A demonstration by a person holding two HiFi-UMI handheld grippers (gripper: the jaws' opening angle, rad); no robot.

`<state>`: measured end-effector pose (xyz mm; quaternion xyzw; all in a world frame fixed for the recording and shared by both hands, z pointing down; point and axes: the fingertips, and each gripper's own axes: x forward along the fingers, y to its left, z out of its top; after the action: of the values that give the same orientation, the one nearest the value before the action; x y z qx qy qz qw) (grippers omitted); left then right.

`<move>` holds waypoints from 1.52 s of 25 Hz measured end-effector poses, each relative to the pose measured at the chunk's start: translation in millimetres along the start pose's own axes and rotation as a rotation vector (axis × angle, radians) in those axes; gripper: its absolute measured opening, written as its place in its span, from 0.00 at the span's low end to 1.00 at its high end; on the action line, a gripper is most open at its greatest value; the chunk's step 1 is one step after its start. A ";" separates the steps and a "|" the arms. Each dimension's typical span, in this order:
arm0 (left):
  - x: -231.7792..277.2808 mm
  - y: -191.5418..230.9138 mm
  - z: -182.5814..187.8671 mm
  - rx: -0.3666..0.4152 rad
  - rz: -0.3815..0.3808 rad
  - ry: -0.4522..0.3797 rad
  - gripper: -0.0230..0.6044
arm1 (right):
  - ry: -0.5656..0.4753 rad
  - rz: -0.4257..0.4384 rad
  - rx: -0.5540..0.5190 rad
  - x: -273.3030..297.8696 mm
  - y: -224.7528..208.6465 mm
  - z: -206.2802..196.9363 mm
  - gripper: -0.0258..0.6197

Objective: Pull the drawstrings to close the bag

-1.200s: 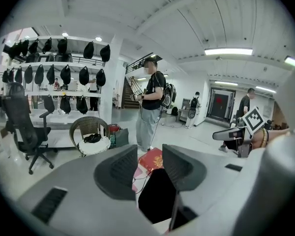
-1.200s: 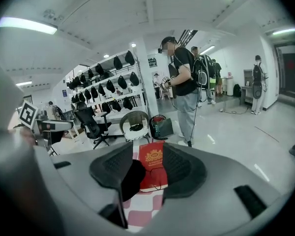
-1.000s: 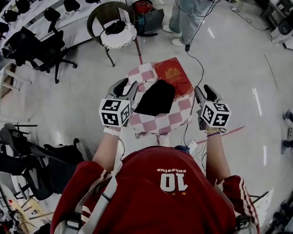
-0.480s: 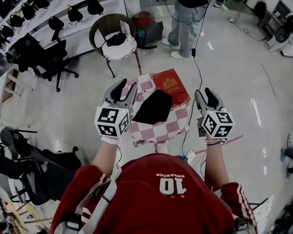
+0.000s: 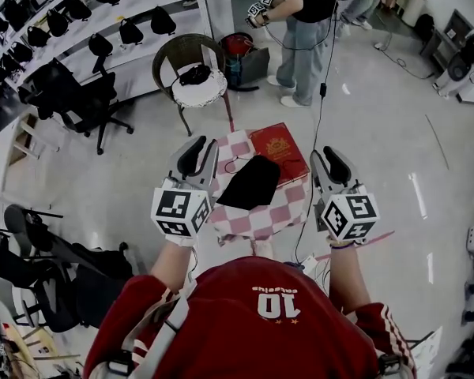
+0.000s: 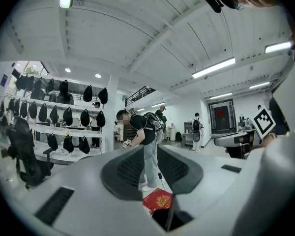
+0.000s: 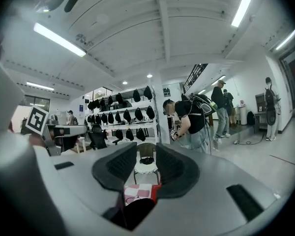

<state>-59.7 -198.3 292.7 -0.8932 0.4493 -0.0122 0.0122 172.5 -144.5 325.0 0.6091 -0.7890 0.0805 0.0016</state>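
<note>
A black drawstring bag (image 5: 253, 181) lies flat on a small table with a pink-and-white checked cloth (image 5: 257, 221), partly over a red box (image 5: 280, 148). A thin cord (image 5: 231, 163) curls at the bag's far left. My left gripper (image 5: 201, 151) hovers off the table's left edge and my right gripper (image 5: 329, 163) off its right edge, both pointing level and well above the bag. Both sets of jaws have just been closing, but a gap remains and nothing is between them. Past the left gripper (image 6: 151, 172) I see the red box (image 6: 159, 199). Past the right gripper (image 7: 146, 168) I see the bag (image 7: 133, 213).
A wicker chair (image 5: 191, 76) with a white cushion stands beyond the table. A person (image 5: 304, 30) stands further back, with a cable (image 5: 316, 133) trailing toward the table's right side. Office chairs (image 5: 79, 93) and shelves of black bags (image 5: 79, 14) line the left.
Both grippers have risen toward the camera and sit further from the tabletop. Their jaws stand narrower than before. The bag and box have not moved.
</note>
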 end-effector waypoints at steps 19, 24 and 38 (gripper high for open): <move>-21.5 10.6 7.5 -0.007 0.038 -0.014 0.05 | -0.020 0.019 -0.047 0.7 25.5 9.1 0.08; -21.5 10.9 3.2 -0.016 0.035 -0.003 0.05 | -0.018 -0.005 -0.061 0.3 25.5 7.3 0.06; -23.4 12.7 -3.9 -0.024 0.017 0.014 0.05 | 0.002 0.002 -0.042 4.7 30.0 -2.3 0.06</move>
<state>-83.9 -187.1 296.0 -0.8894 0.4570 -0.0130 -0.0019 142.2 -141.4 324.0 0.6083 -0.7910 0.0643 0.0150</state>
